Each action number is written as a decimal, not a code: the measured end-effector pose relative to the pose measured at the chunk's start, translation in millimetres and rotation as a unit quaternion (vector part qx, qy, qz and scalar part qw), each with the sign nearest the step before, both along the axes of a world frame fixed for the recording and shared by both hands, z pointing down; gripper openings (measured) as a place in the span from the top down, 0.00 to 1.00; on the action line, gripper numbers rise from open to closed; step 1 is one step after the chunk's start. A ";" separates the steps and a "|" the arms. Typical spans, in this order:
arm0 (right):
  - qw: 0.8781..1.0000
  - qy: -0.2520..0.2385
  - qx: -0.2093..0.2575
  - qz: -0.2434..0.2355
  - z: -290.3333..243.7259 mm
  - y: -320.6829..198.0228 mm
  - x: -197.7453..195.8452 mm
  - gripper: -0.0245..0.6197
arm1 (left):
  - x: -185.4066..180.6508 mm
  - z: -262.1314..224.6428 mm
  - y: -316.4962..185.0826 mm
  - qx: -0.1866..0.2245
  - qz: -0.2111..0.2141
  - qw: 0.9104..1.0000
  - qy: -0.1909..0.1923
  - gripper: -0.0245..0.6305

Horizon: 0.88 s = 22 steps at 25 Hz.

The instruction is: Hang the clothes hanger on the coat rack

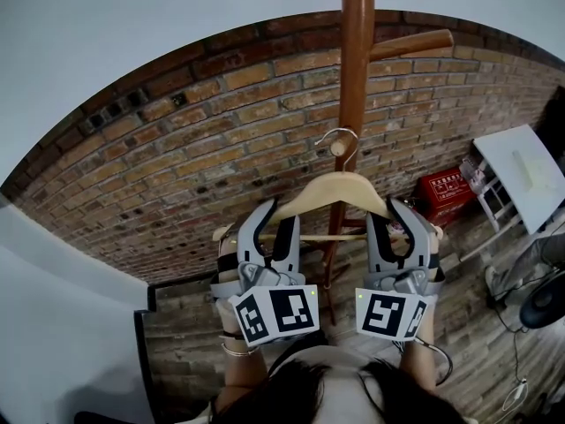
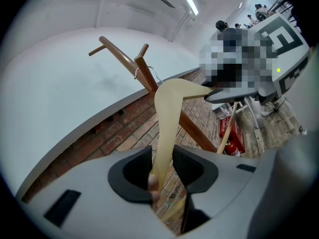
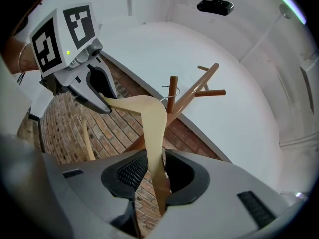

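A pale wooden clothes hanger (image 1: pixel 340 189) is held level in front of the brown coat rack (image 1: pixel 356 60). Its metal hook (image 1: pixel 346 137) curves round the tip of a short peg (image 1: pixel 337 147); whether it rests on the peg I cannot tell. My left gripper (image 1: pixel 270 226) is shut on the hanger's left arm (image 2: pixel 167 116), which runs between its pads (image 2: pixel 187 163). On the right arm (image 3: pixel 152 126), my right gripper (image 1: pixel 399 223) is shut the same way. In the right gripper view the left gripper (image 3: pixel 79 59) shows beyond the hanger, with the rack's pegs (image 3: pixel 199 86) behind.
A brick wall (image 1: pixel 177 166) with white wall above stands behind the rack. A longer peg (image 1: pixel 413 43) sticks out to the right higher up. A red fire extinguisher box (image 1: pixel 446 186), a white table (image 1: pixel 521 168) and a fan (image 1: pixel 543 300) stand on the right.
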State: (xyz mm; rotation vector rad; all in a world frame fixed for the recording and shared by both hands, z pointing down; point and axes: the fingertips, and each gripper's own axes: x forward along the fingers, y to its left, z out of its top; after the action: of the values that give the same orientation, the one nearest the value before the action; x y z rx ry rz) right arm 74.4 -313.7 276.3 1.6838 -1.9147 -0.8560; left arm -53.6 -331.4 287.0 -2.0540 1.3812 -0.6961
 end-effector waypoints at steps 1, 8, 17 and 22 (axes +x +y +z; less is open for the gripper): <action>1.000 -0.001 -0.002 0.001 1.2 -1.4 0.5 0.77 | 0.6 1.1 -1.7 -0.002 0.001 1.000 -0.001 0.76; 1.000 0.001 -0.008 0.012 7.3 -11.7 4.6 0.77 | 4.7 9.6 -13.8 -0.011 0.007 1.000 -0.002 0.76; 1.000 -0.003 -0.023 0.020 19.8 -24.4 7.1 0.77 | 7.3 21.0 -27.1 -0.024 0.014 1.000 -0.006 0.76; 0.999 -0.004 -0.026 0.023 24.0 -27.7 9.7 0.77 | 10.4 24.8 -31.2 -0.028 0.018 0.999 -0.007 0.76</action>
State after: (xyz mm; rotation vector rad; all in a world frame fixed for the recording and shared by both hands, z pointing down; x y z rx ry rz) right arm 84.1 -341.4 300.4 1.6972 -1.8801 -0.7767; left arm -43.2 -362.6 311.8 -2.1085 1.3284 -0.7405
